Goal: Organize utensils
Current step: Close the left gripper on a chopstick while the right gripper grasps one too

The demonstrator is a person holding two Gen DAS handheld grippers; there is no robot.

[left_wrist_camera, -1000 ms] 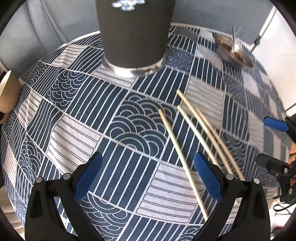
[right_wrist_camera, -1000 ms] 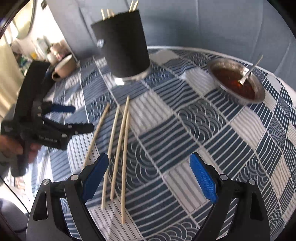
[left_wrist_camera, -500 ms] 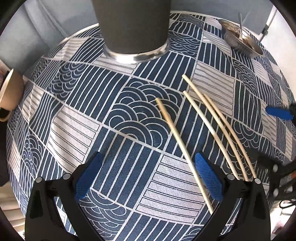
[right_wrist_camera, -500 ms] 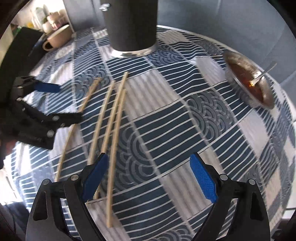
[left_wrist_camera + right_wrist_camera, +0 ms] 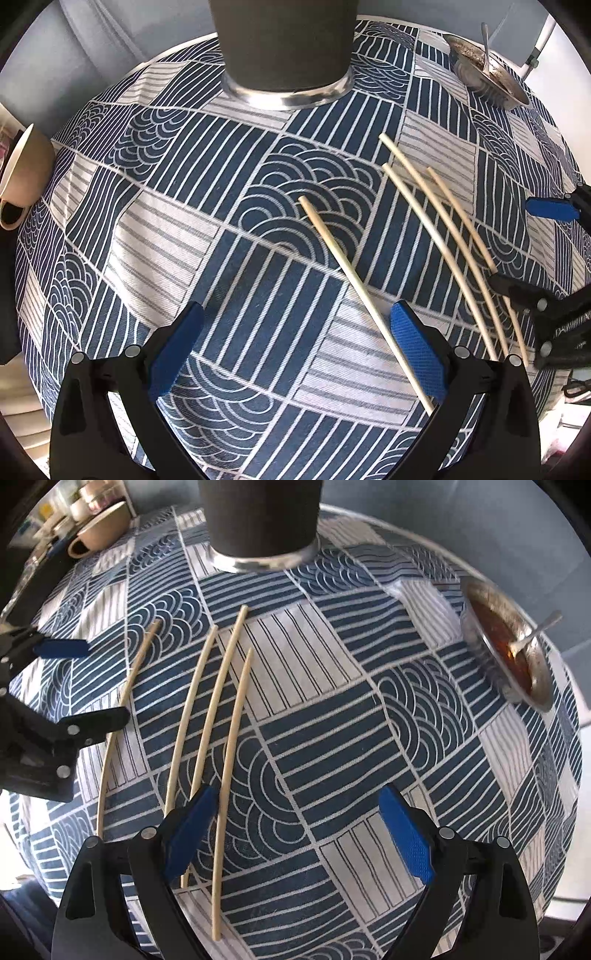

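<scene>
With 4 chopsticks lying loose on the tablecloth before the dark cup, both the left gripper and right gripper hover spread and empty, so pickup seems next: straddle 1 stick and pinch.

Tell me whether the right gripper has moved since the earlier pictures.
Yes. The right gripper has come down and tipped toward the tablecloth; the dark holder has slid up the right wrist view, and the chopsticks look larger.

Bare cloth — holder beyond
</scene>
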